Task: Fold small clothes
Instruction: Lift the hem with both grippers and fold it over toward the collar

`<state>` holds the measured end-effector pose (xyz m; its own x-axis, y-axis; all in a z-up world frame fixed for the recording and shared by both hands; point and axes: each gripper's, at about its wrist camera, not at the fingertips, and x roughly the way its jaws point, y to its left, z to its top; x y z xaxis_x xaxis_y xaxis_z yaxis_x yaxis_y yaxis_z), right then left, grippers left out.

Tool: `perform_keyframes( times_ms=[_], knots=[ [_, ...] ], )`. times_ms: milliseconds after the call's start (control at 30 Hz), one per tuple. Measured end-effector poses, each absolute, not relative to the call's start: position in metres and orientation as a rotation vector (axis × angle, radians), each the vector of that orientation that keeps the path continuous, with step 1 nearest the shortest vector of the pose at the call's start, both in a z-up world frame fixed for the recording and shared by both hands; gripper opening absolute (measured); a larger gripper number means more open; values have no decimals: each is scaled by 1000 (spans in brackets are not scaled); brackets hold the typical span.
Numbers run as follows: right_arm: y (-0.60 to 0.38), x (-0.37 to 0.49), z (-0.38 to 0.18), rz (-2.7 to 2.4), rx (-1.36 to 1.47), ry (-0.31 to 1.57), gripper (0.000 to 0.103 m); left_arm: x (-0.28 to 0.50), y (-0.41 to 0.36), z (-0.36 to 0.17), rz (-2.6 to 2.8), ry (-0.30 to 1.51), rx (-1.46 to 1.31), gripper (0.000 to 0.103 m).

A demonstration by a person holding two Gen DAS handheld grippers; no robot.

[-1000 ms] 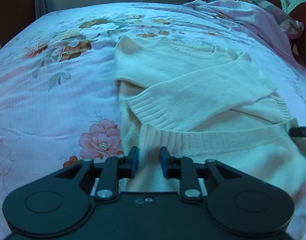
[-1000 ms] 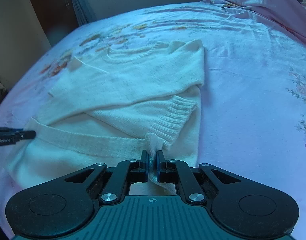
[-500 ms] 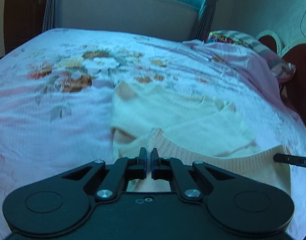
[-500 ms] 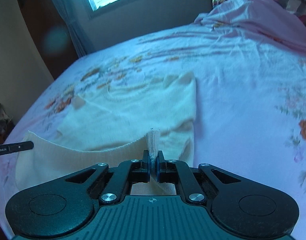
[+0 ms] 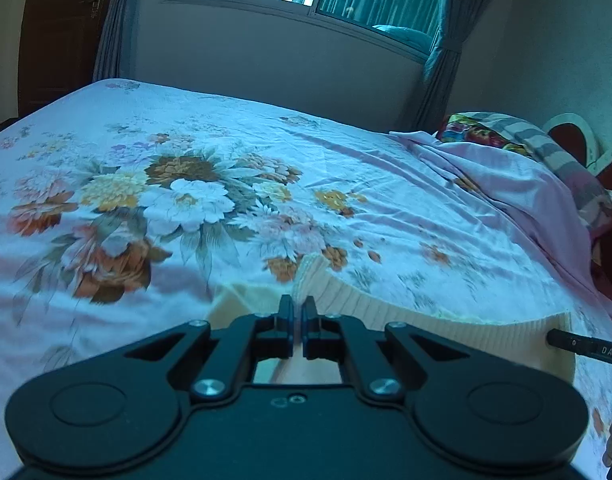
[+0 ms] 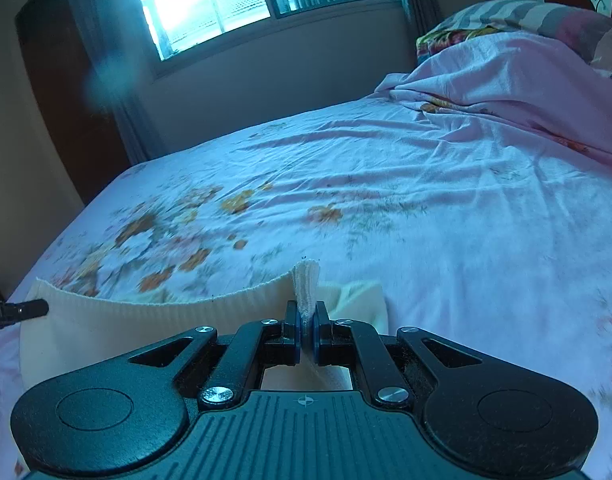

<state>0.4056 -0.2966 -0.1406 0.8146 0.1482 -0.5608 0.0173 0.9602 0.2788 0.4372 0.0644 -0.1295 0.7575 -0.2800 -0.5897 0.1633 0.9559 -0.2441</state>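
The sweater's ribbed hem (image 5: pixel 437 316) has risen off the bed (image 5: pixel 385 208), both grippers (image 5: pixel 297 308) (image 6: pixel 306 312) clamping its corners, open sheet filling mid-frame.

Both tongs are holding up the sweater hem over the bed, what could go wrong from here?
1. The left tongs pinch only a thin edge of the cream sweater; it may slip free.
2. The hem sags between the left tongs and the right tongs, so the fold may land crooked.
3. The rest of the sweater is hidden below, so the sleeves may bunch unseen.
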Motion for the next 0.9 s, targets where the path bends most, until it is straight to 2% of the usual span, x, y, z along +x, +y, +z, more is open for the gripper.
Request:
perform_keyframes(
  times_ms=[333,400,500,733,900],
  knots=[
    [-301,491,-212,-67,168,753,5,511,49,-203,-123,813,-166,3],
    [-299,489,-212,-52,161,758,5,509,46,-206,-124,813,-133,3],
    [-313,482,-207,53,304,785,5,500,39,-206,-167,809,-57,4],
    [-313,469,-203,70,255,804,5,493,33,-205,-205,818,-21,13],
    [-314,473,-207,67,244,806,5,495,33,-208,-206,824,-15,14]
  ],
)
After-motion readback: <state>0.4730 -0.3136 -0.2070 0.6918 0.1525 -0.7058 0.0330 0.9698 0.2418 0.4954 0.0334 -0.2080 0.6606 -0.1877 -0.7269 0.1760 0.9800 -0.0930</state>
